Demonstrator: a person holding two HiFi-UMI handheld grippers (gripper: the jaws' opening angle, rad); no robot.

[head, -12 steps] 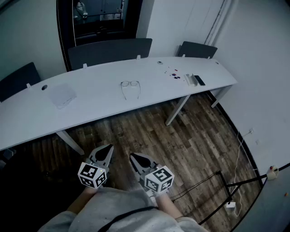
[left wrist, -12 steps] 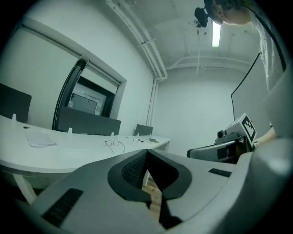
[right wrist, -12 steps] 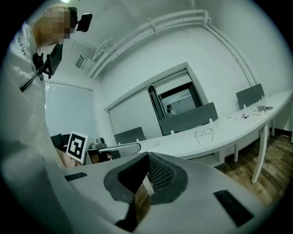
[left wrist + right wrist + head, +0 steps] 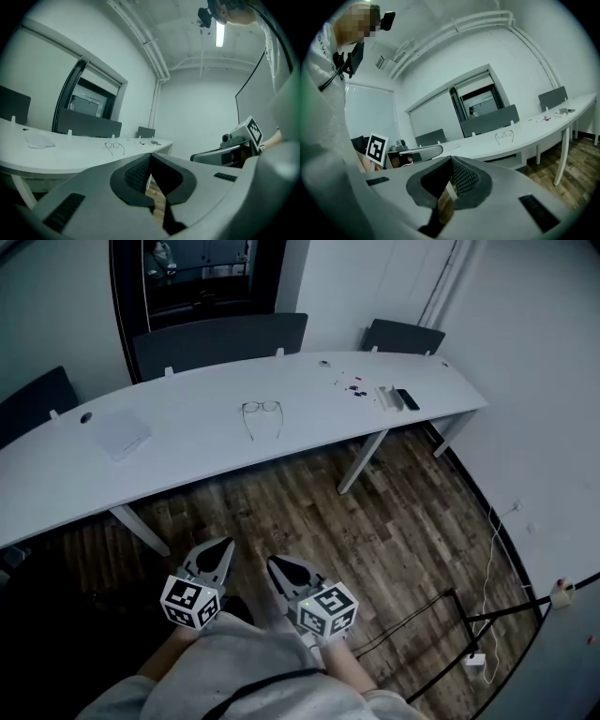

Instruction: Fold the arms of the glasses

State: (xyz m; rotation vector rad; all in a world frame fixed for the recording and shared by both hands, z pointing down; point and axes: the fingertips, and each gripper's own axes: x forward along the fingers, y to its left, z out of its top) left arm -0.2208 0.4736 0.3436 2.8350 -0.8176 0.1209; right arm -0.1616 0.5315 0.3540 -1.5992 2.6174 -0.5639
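The left gripper [image 4: 223, 546] and right gripper [image 4: 274, 563] stay closed and empty, held low as before. The glasses [image 4: 262, 416] lie with arms open on the table [image 4: 187, 460], well apart from both. They now sit slightly higher and further left in the head view.

Grey sweatshirt [image 4: 234, 662], black cord [image 4: 265, 682]; left gripper [image 4: 225, 543] and right gripper [image 4: 273, 562] grey with marker cubes [image 4: 190, 603].

the tabletop [image 4: 56, 486] runs off the head view's left edge, so its left end is unseen. the small dark bits [image 4: 354, 388] near its far right end are too small to name, and the pale flat thing [image 4: 122, 435] at left is too blurred to tell. the glasses [image 4: 262, 414] are tiny; their hinges cannot be made out. the tabletop hides the lower parts of the far chairs [image 4: 220, 341]. the person's grey sleeves [image 4: 244, 676] are cut off at the near edge.
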